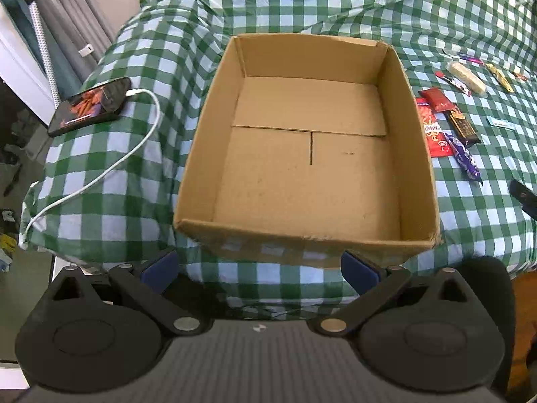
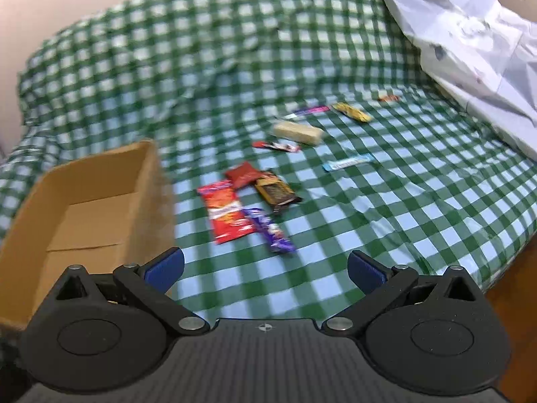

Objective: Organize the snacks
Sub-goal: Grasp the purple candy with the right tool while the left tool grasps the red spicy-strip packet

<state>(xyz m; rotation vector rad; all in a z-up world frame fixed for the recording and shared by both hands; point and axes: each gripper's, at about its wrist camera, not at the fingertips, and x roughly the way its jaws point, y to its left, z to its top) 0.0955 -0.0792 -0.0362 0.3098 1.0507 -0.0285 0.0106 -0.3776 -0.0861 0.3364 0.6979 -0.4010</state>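
Note:
An empty open cardboard box sits on the green checked cloth; in the right wrist view the cardboard box lies at the left. Several wrapped snacks lie to its right: a red packet, a purple bar, a dark brown bar, a small red pouch and a pale wafer bar. My left gripper is open just short of the box's near wall. My right gripper is open above bare cloth, near the purple bar, holding nothing.
A phone on a white cable lies left of the box near the cloth's edge. More small bars and a light blue stick lie farther back. Crumpled white plastic covers the far right.

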